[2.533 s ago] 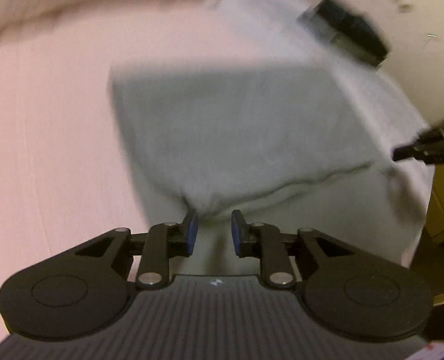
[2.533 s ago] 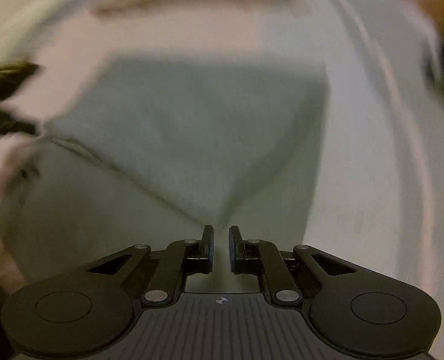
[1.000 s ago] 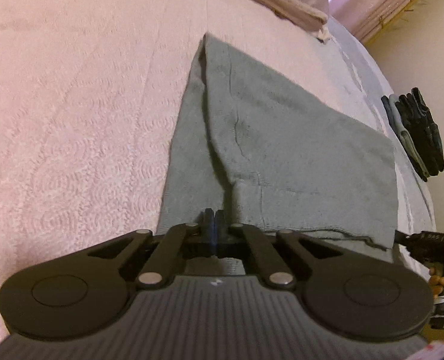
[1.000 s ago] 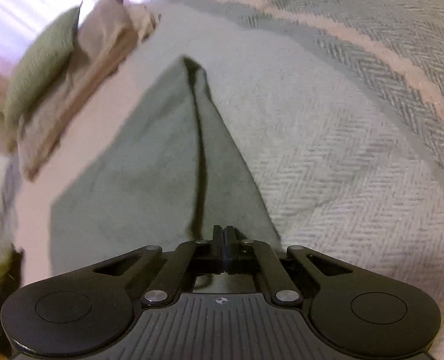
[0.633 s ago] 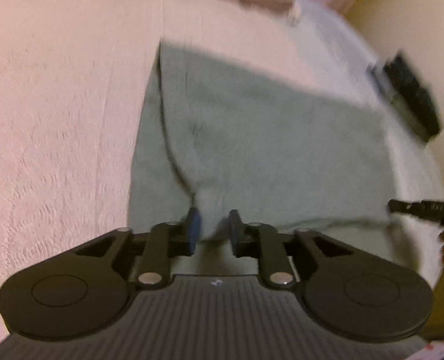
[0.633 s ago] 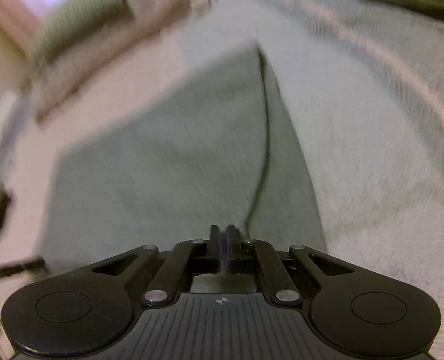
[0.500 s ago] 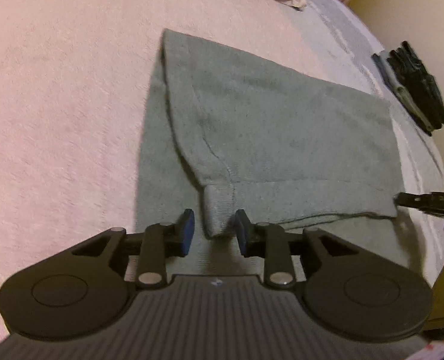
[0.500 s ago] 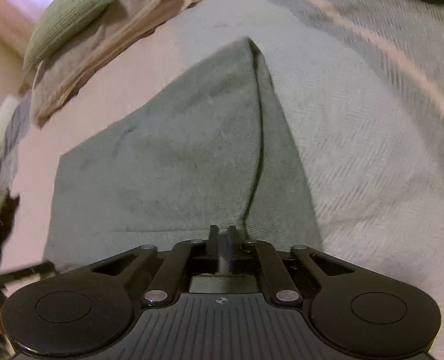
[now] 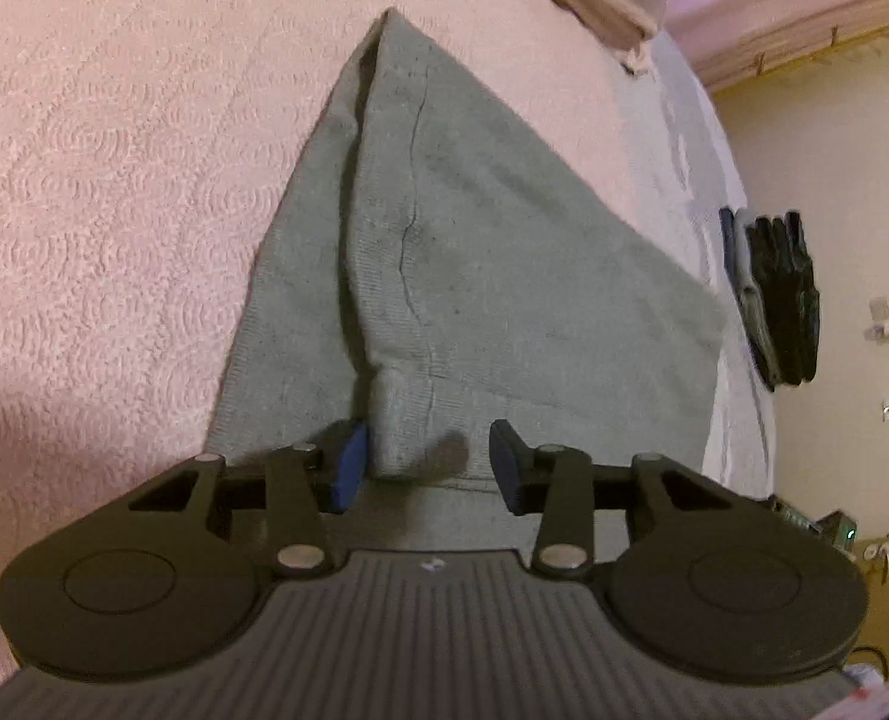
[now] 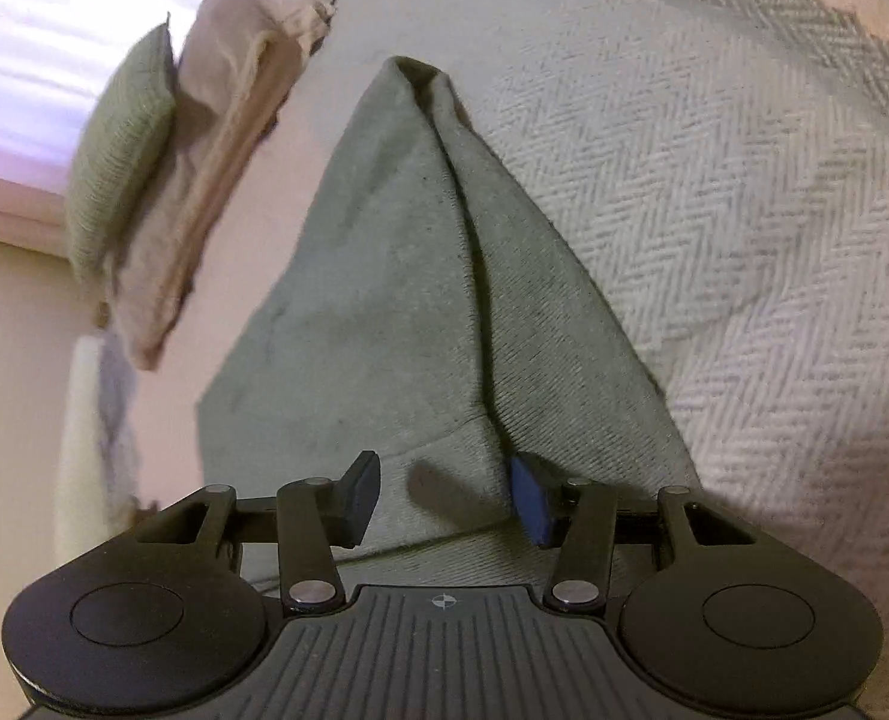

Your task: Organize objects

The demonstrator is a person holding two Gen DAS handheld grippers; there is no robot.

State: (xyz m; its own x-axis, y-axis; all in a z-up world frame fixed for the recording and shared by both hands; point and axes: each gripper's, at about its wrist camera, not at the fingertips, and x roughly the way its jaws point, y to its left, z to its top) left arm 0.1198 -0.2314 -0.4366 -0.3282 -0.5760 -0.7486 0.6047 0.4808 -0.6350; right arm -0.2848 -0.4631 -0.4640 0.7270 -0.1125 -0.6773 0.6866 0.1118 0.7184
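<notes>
A grey-green towel [image 9: 504,276] lies folded in half on the bed, its top layer over the bottom one. My left gripper [image 9: 423,468] is open, its jaws apart around the near left corner of the top layer without gripping it. In the right wrist view the same towel [image 10: 384,276] lies flat, and my right gripper [image 10: 447,501] is open around its near right corner.
The towel lies across a pink bedspread [image 9: 114,180] and a grey herringbone blanket [image 10: 714,210]. A folded beige cloth [image 10: 216,162] and a green pillow [image 10: 120,138] lie at the far end. Dark gloves [image 9: 774,294] lie at the bed's right edge.
Both grippers were shut on the towel's corners a second ago. The left opened first, then the right. The top layer now rests on the bottom one.
</notes>
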